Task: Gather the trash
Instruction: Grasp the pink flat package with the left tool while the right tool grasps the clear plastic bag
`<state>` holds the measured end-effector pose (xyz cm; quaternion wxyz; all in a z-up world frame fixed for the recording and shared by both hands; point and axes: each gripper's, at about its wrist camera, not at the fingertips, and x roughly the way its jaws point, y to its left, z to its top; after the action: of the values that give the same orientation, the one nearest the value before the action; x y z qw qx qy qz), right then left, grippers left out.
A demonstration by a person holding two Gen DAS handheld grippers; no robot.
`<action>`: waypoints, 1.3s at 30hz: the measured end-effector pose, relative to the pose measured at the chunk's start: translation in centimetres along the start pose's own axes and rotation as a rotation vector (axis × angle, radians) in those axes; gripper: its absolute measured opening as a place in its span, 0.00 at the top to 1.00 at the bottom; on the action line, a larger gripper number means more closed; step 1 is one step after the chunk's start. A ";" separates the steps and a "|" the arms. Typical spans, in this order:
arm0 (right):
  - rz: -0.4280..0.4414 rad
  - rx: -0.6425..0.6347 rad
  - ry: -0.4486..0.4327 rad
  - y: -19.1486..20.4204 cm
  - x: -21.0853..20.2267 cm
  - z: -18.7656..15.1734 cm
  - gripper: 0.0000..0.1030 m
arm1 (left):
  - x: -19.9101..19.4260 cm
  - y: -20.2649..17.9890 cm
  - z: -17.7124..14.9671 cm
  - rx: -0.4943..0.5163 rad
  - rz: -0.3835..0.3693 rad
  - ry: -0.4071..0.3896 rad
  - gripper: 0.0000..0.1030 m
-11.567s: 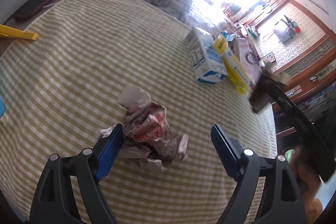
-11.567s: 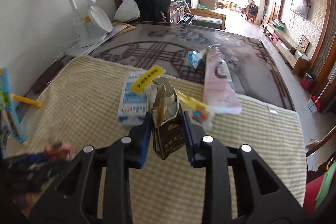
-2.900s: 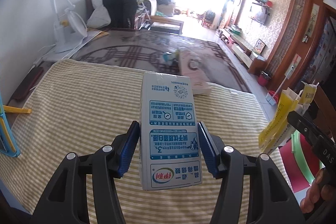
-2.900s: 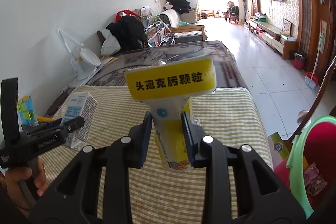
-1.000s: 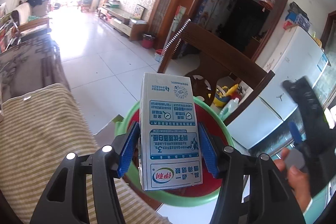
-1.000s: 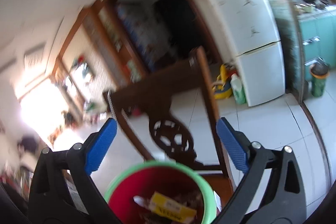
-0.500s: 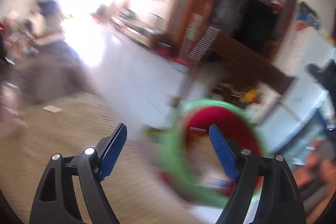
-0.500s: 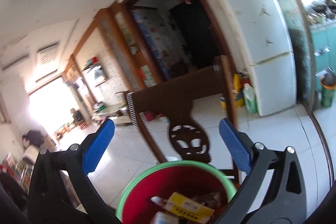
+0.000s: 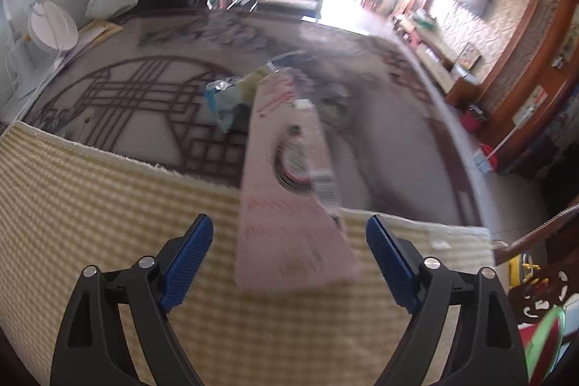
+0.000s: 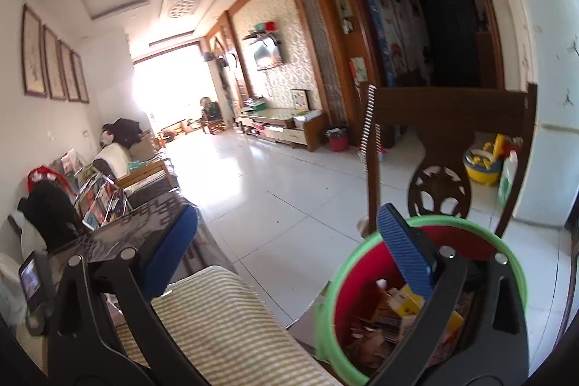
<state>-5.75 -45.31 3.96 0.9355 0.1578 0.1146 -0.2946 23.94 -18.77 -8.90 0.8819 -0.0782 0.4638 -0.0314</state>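
Pink flat carton (image 9: 289, 190) on checked cloth (image 9: 90, 205)

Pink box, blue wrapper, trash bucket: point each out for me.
pink box (image 9: 289, 205): left wrist view, middle of its top face.
blue wrapper (image 9: 226, 100): left wrist view, crumpled middle, behind the box.
trash bucket (image 10: 327, 292): right wrist view, green rim, left side.

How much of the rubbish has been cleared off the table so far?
Some is done: the red bucket with a green rim already holds boxes and wrappers. Nothing is in hand; the left gripper and right gripper are both open. Left: the long pink package and a crumpled blue wrapper.
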 end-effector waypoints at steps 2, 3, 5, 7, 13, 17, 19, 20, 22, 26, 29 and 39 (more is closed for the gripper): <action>0.019 -0.057 0.007 1.4 0.5 -0.3 0.05 | 1.6 0.2 0.4 -0.007 -0.006 0.042 0.19; 0.029 -0.095 0.012 2.3 0.7 -0.7 0.05 | 2.5 0.2 0.6 -0.009 -0.024 0.068 0.22; 0.029 -0.155 0.019 3.5 0.7 -1.1 0.05 | 3.3 0.7 0.4 -0.007 -0.038 0.084 0.37; 0.029 -0.178 0.029 4.0 1.0 -1.4 0.05 | 3.2 0.8 0.5 -0.002 -0.050 0.064 0.41; 0.064 -0.237 0.104 5.8 2.1 -2.8 0.05 | -1.9 4.1 -0.4 0.006 -0.114 -0.016 0.48; 0.187 -0.307 0.244 8.3 3.4 -4.9 0.05 | -9.1 7.5 -3.3 0.102 -0.128 -0.082 0.48; 0.261 -0.315 0.324 9.8 4.1 -6.1 0.05 | -12.6 10.3 -6.1 0.119 -0.130 -0.096 0.47; 0.300 -0.307 0.361 10.5 4.4 -6.6 0.05 | -13.4 11.2 -6.9 0.119 -0.129 -0.097 0.47; 0.380 -0.296 0.430 12.6 4.9 -7.9 0.05 | -15.1 13.9 -9.5 0.107 -0.098 -0.127 0.47; 0.449 -0.336 0.449 19.0 6.5 -9.4 0.05 | -14.0 18.0 -10.5 -0.020 -0.106 -0.081 0.49; 0.467 -0.309 0.499 25.0 10.1 -9.8 0.05 | -14.4 18.6 -9.9 -0.052 -0.169 -0.094 0.50; 0.392 -0.375 0.660 40.2 19.3 -14.7 0.05 | -12.0 18.3 -9.6 -0.110 -0.201 -0.008 0.46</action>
<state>31.50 -18.69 -6.40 0.8995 0.0894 0.4272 -0.0191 8.96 -0.20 -7.57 0.8705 -0.1726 0.4512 -0.0940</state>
